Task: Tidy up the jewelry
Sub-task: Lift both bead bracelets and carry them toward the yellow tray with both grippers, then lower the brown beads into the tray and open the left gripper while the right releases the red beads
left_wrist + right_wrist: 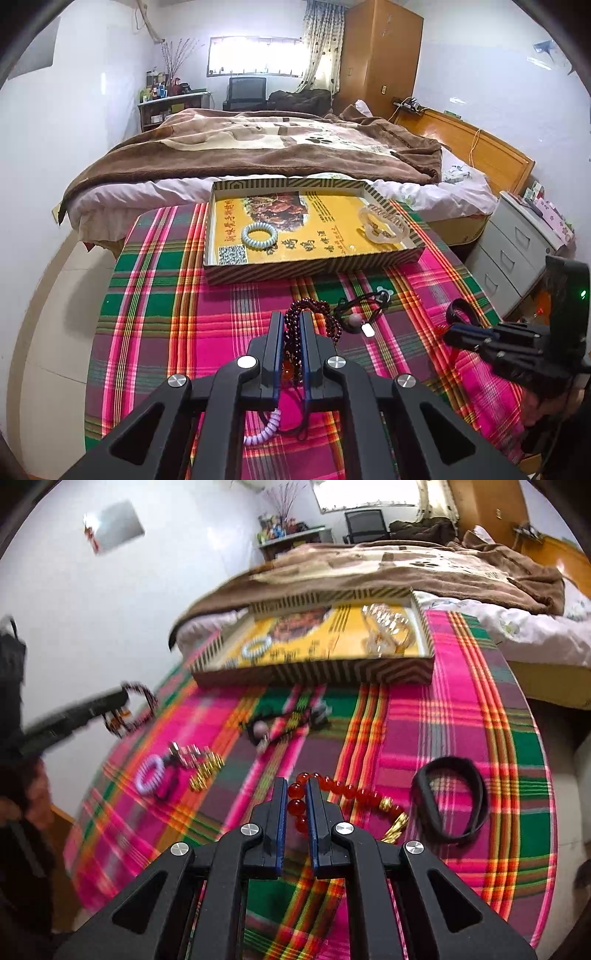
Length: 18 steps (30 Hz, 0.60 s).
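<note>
My left gripper [292, 315] is shut on a dark garnet bead bracelet [325, 315], held above the plaid cloth; the same bracelet [138, 709] shows hanging at its tips at the left of the right wrist view. My right gripper [296, 784] is shut on a red bead bracelet [347, 792] with gold beads. The shallow striped box [314, 267] with a yellow printed bottom holds a pale blue coil band [259, 235] and a clear bracelet [384, 225]. A black cord necklace [364, 308] with a round bead lies before the box.
A lilac coil band [149, 775], gold beads [207, 770] and a black band [452, 797] lie on the plaid-covered table [461, 716]. Behind the table stands a bed [258, 147] with a brown blanket. A grey drawer unit [517, 251] stands right of the table.
</note>
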Each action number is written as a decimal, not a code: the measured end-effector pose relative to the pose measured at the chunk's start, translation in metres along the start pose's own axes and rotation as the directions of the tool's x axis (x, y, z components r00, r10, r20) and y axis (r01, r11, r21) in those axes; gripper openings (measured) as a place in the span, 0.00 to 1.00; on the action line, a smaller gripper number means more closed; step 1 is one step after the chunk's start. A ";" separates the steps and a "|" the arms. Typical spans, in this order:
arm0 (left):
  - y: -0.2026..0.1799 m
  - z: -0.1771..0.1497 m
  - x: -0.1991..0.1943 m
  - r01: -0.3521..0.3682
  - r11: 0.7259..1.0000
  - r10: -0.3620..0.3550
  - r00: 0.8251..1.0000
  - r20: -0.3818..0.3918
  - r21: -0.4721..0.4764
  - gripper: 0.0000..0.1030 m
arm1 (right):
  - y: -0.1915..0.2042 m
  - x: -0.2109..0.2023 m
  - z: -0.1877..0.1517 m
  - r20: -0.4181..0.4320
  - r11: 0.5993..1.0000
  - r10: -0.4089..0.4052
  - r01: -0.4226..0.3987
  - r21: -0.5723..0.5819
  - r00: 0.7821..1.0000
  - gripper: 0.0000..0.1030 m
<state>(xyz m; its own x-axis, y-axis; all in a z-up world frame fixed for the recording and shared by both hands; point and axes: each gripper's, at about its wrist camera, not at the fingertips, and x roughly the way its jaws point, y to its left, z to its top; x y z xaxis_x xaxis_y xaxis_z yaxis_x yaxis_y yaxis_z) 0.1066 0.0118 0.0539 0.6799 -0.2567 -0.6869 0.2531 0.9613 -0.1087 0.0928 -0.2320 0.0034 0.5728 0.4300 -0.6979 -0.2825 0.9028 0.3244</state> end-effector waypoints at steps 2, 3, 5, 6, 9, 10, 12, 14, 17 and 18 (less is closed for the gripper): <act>0.000 0.004 0.000 0.000 1.000 0.000 1.000 0.003 0.003 0.08 | 0.001 -0.006 0.007 0.027 1.000 0.005 -0.005 -0.001 1.000 0.10; 0.000 0.006 0.000 -0.001 1.000 0.001 1.000 0.005 0.005 0.08 | 0.001 -0.010 0.011 0.042 1.000 0.014 -0.014 0.003 0.999 0.10; 0.000 0.011 0.000 0.002 1.000 -0.002 1.000 0.012 0.010 0.08 | 0.000 -0.014 0.019 0.062 0.999 0.032 -0.033 0.014 0.998 0.10; 0.000 0.014 -0.001 0.004 1.000 -0.004 1.000 0.016 0.010 0.08 | 0.000 -0.016 0.024 0.073 0.999 0.039 -0.041 0.017 0.997 0.10; 0.002 0.025 0.001 0.010 1.000 -0.011 1.000 0.028 0.013 0.08 | 0.001 -0.020 0.041 0.102 0.999 0.046 -0.047 0.012 0.994 0.10; 0.003 0.030 0.003 0.014 1.000 -0.015 0.999 0.029 0.014 0.08 | 0.001 -0.020 0.046 0.108 0.999 0.051 -0.052 0.011 0.993 0.10; 0.005 0.039 0.008 0.022 1.000 -0.022 0.999 0.027 0.010 0.08 | 0.004 -0.020 0.057 0.120 0.999 0.048 -0.048 0.001 0.992 0.10; 0.009 0.048 0.013 0.025 1.000 -0.025 0.999 0.029 0.000 0.08 | 0.007 -0.018 0.071 0.129 0.999 0.049 -0.048 -0.008 0.990 0.10; 0.011 0.061 0.023 0.021 1.000 -0.022 0.999 0.039 0.003 0.08 | 0.006 -0.013 0.087 0.140 0.999 0.048 -0.047 -0.009 0.989 0.10; 0.013 0.066 0.027 0.023 1.000 -0.023 0.999 0.037 0.002 0.08 | 0.006 -0.009 0.095 0.144 0.999 0.050 -0.050 -0.006 0.988 0.10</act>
<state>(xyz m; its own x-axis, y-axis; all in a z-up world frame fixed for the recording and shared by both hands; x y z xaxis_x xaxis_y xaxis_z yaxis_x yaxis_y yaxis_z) 0.1736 0.0106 0.0813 0.6989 -0.2823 -0.6571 0.2702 0.9549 -0.1229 0.1590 -0.2294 0.0726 0.6628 0.4716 -0.5816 -0.3150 0.8803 0.3548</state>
